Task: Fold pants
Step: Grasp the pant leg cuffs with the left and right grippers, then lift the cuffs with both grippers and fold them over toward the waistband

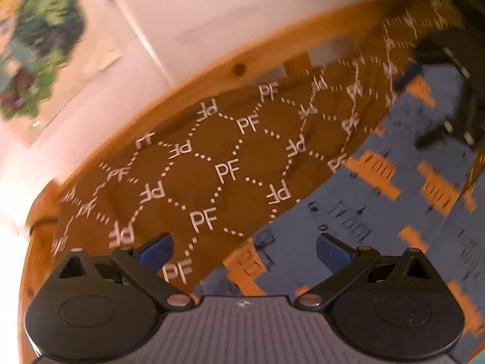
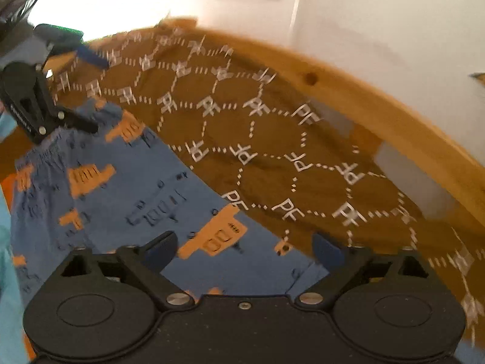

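Blue pants with orange truck prints lie flat on a brown cloth printed with white "PF" letters. In the right wrist view the pants fill the lower left, waistband at the far left. My left gripper is open and empty above the pants' edge, where it meets the brown cloth. My right gripper is open and empty above the pants. The left gripper also shows at the upper left of the right wrist view, over the pants' far end. Both views are blurred by motion.
The brown cloth covers a round wooden table whose rim curves behind it. A white wall lies beyond. A light blue fabric shows at the left edge of the right wrist view.
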{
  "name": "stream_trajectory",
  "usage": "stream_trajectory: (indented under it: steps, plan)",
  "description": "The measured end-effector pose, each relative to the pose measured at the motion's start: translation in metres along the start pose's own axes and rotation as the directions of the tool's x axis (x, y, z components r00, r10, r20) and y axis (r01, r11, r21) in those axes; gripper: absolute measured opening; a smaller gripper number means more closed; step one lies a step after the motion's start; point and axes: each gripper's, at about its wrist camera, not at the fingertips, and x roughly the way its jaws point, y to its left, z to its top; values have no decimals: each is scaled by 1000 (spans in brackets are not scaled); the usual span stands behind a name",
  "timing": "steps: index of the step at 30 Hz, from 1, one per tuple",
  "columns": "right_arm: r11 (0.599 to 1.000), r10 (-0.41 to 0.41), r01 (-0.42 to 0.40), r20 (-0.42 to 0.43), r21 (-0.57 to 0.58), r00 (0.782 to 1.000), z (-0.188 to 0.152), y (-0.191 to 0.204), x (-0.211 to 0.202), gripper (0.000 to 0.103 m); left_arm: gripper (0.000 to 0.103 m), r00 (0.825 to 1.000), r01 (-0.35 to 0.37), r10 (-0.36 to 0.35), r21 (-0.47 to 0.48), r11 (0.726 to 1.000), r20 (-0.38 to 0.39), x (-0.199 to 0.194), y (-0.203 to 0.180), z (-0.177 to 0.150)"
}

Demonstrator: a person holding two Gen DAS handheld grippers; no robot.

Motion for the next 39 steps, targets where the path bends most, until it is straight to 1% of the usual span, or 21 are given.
stream_trajectory:
  steps: [2,5,7,10,12,13,14,15,16,17,18,21,24,25,27,29,30,34,37,38,39]
  plan:
    - [1000,20,-20,-27,-24,999,5,-12,17,82,95,999,34,-33,7,999,-40,20,9,0]
    - [998,59,-60,-63,-16,996,5,-31,35,81,89,990,87,-92,-45,995,-111,45,23,-3]
    - [997,80,-81,-84,-12,993,3,-38,42,80,85,982,106,-116,-75,992,-146,57,32,-5]
    - [994,103,-106,-141,-14,985,-3,-43,53,70,77,970,148,-168,-119,982,-176,68,41,-10]
    - [993,112,-118,-166,-27,980,-8,-39,58,50,63,967,169,-186,-107,980,-176,68,42,-11]
    - [992,115,-122,-165,-32,980,-9,-38,58,48,44,964,177,-192,-95,980,-182,69,42,-11]
    - [991,121,-128,-163,-29,979,-10,-37,56,38,27,963,181,-195,-87,980,-188,69,40,-11]
    - [991,125,-130,-163,-24,979,-10,-36,55,25,21,962,181,-194,-85,980,-193,68,38,-11]
    - [992,119,-125,-162,-24,980,-10,-34,54,18,13,962,179,-193,-85,980,-194,67,37,-10]
    - [993,105,-113,-158,-38,982,-10,-32,51,8,7,964,177,-190,-83,981,-187,65,35,-10]
    - [993,93,-102,-152,-54,984,-10,-29,49,3,4,968,167,-179,-80,983,-178,62,32,-8]
    - [995,39,-48,-113,-82,993,-7,-19,41,1,1,981,127,-138,-90,988,-139,53,30,-3]
    - [993,-60,57,-30,-102,998,0,-13,27,0,1,993,69,-82,-151,986,-83,44,40,3]
    - [991,-96,96,2,-95,995,4,-14,22,0,1,996,48,-61,-178,983,-69,42,45,6]
    - [981,-176,182,86,-67,981,16,-17,13,0,1,999,5,-14,-232,973,-40,38,56,11]
    - [974,-217,223,143,-34,966,25,-22,12,0,1,999,-38,34,-250,967,-20,40,62,16]
    - [974,-219,224,144,-21,965,28,-25,16,0,1,999,-50,45,-250,967,-22,43,63,17]
    - [970,-237,239,69,-34,969,27,-30,55,0,1,994,-64,39,-269,961,-98,70,61,16]
    - [974,-226,226,41,1,973,20,-32,67,1,14,994,-54,28,-242,969,-110,77,60,16]
    - [978,-208,207,52,15,977,18,-33,68,12,22,994,-44,20,-238,970,-103,75,61,16]
    - [982,-186,185,65,27,980,17,-35,65,33,31,996,-32,10,-234,972,-93,74,62,17]
